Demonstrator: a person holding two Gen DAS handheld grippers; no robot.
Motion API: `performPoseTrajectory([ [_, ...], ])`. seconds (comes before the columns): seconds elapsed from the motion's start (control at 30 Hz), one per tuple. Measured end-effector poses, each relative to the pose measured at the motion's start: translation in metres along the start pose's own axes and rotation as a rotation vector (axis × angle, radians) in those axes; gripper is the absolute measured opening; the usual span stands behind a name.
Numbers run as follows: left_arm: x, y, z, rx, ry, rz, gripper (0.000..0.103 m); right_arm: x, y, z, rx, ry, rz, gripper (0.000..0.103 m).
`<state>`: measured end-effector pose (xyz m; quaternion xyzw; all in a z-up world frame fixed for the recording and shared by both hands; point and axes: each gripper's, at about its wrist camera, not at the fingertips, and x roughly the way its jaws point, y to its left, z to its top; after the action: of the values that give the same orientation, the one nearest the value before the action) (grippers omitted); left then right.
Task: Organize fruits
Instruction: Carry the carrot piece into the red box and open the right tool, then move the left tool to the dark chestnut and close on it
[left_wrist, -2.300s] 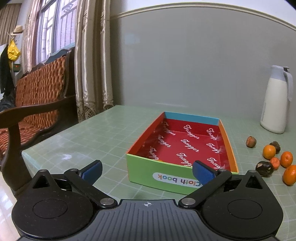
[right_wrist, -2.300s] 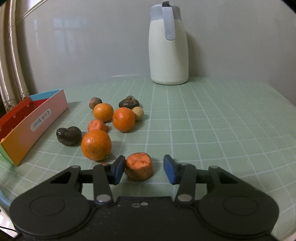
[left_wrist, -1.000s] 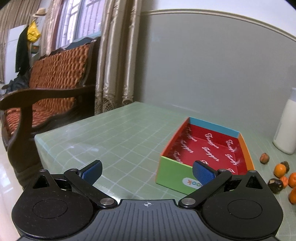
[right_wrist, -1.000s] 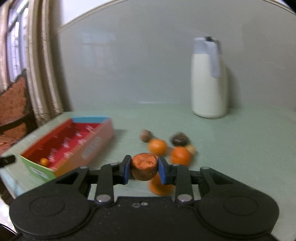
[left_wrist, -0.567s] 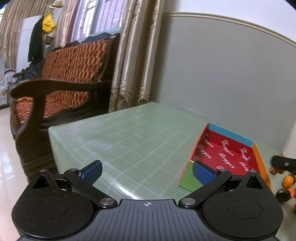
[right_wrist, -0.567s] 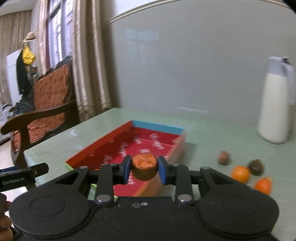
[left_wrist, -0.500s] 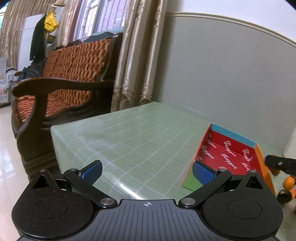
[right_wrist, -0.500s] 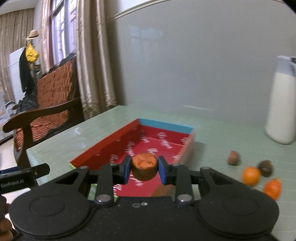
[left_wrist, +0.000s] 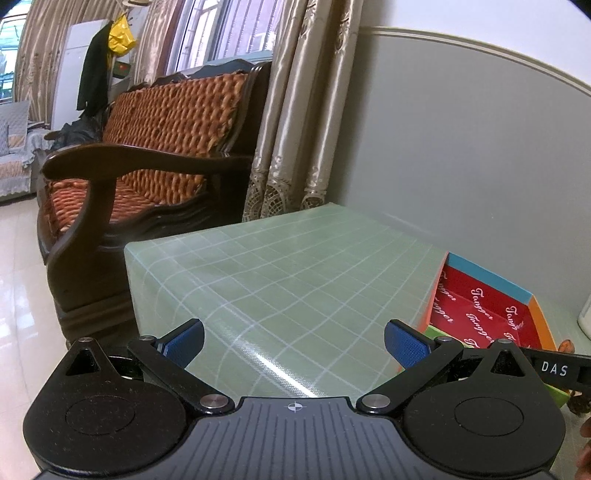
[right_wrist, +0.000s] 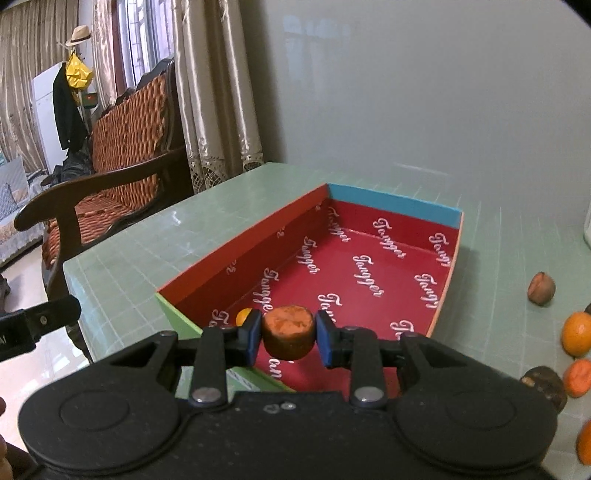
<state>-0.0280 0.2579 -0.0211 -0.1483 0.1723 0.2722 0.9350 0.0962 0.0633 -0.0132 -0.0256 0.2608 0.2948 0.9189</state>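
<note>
My right gripper (right_wrist: 289, 334) is shut on a flat-topped orange fruit (right_wrist: 289, 332) and holds it above the near end of the open red box (right_wrist: 369, 273). A small orange fruit (right_wrist: 242, 315) lies in the box's near left corner, partly hidden by my left finger. Loose oranges (right_wrist: 576, 334) and brown fruits (right_wrist: 541, 289) lie on the table right of the box. My left gripper (left_wrist: 293, 341) is open and empty over the green table, left of the box (left_wrist: 480, 314).
A green checked tablecloth (left_wrist: 295, 273) covers the table; its left corner and edge are close in the left wrist view. A wooden sofa with orange cushions (left_wrist: 147, 155) stands beyond that edge. Curtains (left_wrist: 295, 122) hang by the grey wall.
My right gripper has carried the orange fruit from the loose pile leftward to above the box. My left gripper has swung left, away from the box, and stays open.
</note>
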Motion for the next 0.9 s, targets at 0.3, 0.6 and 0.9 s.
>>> performPoseTrajectory([
  [0.3,0.000,-0.010,-0.002,0.022,0.004,-0.015,0.103,-0.021,-0.011,0.004,0.033,-0.063,-0.004,0.044],
  [0.6,-0.005,-0.033,-0.007,0.067,-0.004,-0.030,0.103,-0.060,-0.037,0.006,0.061,-0.151,-0.080,0.074],
  [0.9,-0.017,-0.073,-0.015,0.159,-0.033,-0.074,0.103,-0.089,-0.076,-0.009,0.112,-0.194,-0.172,0.084],
])
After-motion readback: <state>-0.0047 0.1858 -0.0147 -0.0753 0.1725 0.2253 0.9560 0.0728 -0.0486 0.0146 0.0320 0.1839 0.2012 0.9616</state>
